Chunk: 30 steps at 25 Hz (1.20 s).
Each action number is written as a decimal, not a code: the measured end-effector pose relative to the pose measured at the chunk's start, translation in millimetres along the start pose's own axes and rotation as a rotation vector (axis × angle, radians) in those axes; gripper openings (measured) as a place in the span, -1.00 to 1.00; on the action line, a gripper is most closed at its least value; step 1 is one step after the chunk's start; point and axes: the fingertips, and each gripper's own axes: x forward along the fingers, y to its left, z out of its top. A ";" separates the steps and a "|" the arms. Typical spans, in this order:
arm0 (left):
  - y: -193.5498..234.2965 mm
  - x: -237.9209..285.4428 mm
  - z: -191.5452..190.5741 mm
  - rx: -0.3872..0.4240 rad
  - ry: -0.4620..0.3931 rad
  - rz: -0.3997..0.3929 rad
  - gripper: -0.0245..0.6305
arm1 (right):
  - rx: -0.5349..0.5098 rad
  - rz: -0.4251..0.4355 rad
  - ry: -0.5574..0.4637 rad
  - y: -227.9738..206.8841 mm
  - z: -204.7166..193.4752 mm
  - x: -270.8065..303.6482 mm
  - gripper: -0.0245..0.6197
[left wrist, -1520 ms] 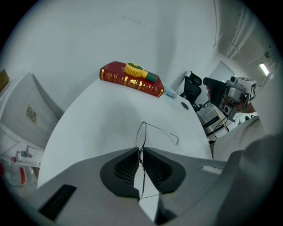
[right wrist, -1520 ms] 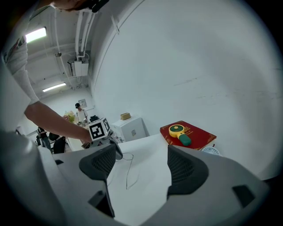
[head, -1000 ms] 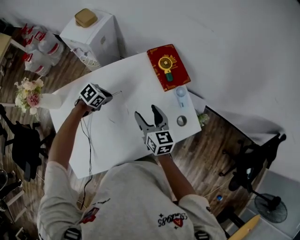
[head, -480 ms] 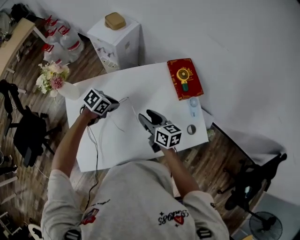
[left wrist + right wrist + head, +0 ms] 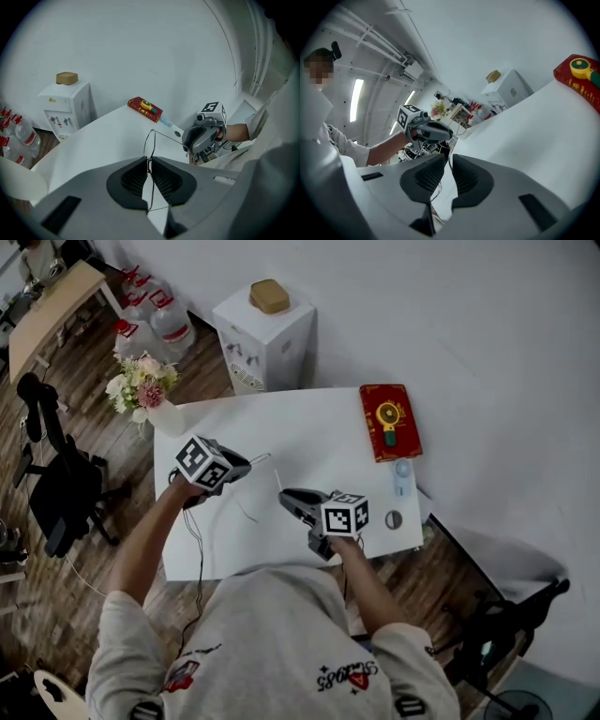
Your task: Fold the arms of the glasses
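The step in hand looks like the folding of the first arm. The left gripper (image 5: 246, 465) is clamped tight on the thin wire frame of the glasses (image 5: 153, 130) and holds them lifted off the white table (image 5: 309, 418). One lens rim stands up out of its jaws, and the arm (image 5: 168, 135) reaches out sideways toward the right gripper (image 5: 286, 496). That gripper's jaws have just been closing and now stand almost together, with only a narrow slit between the pads. In the right gripper view a fine wire runs from the left gripper to the mouth of that slit. It seems to be the tip of the arm, but the pads do not look pressed on it, so I take this gripper as not yet holding anything. Neither arm appears folded so far. The next move calls for the right gripper to catch or lean on the arm near its tip and swing it round its hinge toward the lenses. Meanwhile the left should keep the frame steady - gently, since wire this thin would likely bend rather than pivot if pushed off-line.
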 end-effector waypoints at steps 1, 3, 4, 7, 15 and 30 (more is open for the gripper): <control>0.4 -2.7 -1.8 -0.003 -0.004 0.001 -0.84 | -0.004 0.009 0.012 3.6 -2.1 5.1 -0.79; -0.1 -7.1 -5.3 -0.012 -0.012 0.004 -0.84 | -0.009 0.021 0.023 9.8 -4.6 13.8 -0.85; -1.1 -9.2 -6.9 -0.017 -0.018 0.004 -0.84 | -0.009 0.027 0.026 12.9 -5.9 17.6 -0.85; -5.8 -14.6 -6.1 -0.039 -0.046 -0.002 -0.84 | -0.005 0.050 0.035 22.2 -8.5 28.7 -0.85; -22.7 -16.1 1.4 -0.033 -0.067 -0.011 -0.84 | -0.017 0.080 0.055 34.1 -15.0 52.3 -0.86; -53.5 -0.2 7.8 -0.007 -0.050 -0.089 -0.84 | -0.042 0.069 0.026 39.5 -13.7 63.3 -0.85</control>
